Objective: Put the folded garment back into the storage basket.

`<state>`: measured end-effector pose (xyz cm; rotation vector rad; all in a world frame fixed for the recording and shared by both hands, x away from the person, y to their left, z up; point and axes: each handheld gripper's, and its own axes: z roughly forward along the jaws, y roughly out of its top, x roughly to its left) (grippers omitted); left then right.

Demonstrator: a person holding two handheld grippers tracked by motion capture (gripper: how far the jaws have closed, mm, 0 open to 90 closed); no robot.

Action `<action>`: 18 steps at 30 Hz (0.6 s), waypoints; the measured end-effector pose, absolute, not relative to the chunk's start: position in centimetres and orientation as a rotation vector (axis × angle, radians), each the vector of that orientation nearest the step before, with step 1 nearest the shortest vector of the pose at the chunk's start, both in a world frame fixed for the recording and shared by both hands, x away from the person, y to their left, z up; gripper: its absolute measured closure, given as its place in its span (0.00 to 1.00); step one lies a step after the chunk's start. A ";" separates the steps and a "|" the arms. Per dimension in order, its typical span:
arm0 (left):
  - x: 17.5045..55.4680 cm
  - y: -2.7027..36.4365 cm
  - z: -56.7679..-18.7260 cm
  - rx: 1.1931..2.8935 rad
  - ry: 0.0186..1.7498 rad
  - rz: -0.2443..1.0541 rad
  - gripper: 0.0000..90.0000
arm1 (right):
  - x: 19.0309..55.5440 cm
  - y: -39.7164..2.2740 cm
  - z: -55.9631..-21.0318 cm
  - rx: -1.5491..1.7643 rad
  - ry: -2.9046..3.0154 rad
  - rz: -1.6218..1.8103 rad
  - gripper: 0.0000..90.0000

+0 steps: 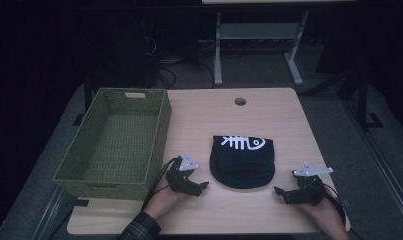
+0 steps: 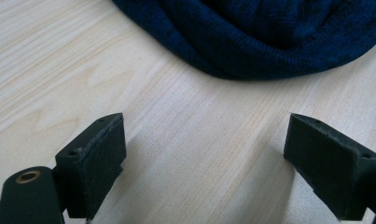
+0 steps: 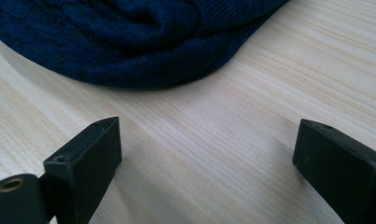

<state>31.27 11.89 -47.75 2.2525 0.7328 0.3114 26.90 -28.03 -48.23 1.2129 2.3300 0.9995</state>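
A dark navy knit hat (image 1: 242,161) with a white fish-skeleton print lies flat on the pale wooden table (image 1: 269,115), near the front middle. My left gripper (image 1: 203,187) rests on the table just left of the hat, open and holding nothing. In the left gripper view the hat's rounded edge (image 2: 265,42) lies a little beyond the gripper (image 2: 204,154). My right gripper (image 1: 280,193) sits to the hat's right front, also open and empty. The right gripper view has the hat's folded edge (image 3: 129,42) ahead of the gripper (image 3: 206,163).
A green woven basket (image 1: 116,142) with nothing inside stands at the table's left side, close to my left hand. A round cable hole (image 1: 240,101) is near the far edge. A white table frame (image 1: 259,40) stands on the floor behind.
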 end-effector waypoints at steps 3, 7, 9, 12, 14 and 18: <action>31.3 11.8 -47.8 2.249 0.738 0.311 0.13 | 26.9 -28.1 -48.1 1.217 2.336 0.994 0.14; 31.3 11.7 -47.8 2.250 0.738 0.313 0.13 | 27.2 -28.6 -47.5 1.237 2.348 1.023 0.30; 31.4 11.6 -47.8 2.249 0.740 0.314 0.13 | 27.5 -28.7 -47.1 1.237 2.333 1.040 0.38; 31.4 11.5 -47.8 2.241 0.746 0.317 0.13 | 28.0 -28.7 -46.4 1.231 2.323 1.052 0.49; 31.4 11.5 -47.8 2.241 0.747 0.317 0.13 | 28.2 -28.7 -45.9 1.223 2.317 1.067 0.59; 31.4 11.5 -47.8 2.243 0.746 0.317 0.13 | 28.5 -28.4 -45.3 1.203 2.323 1.091 0.75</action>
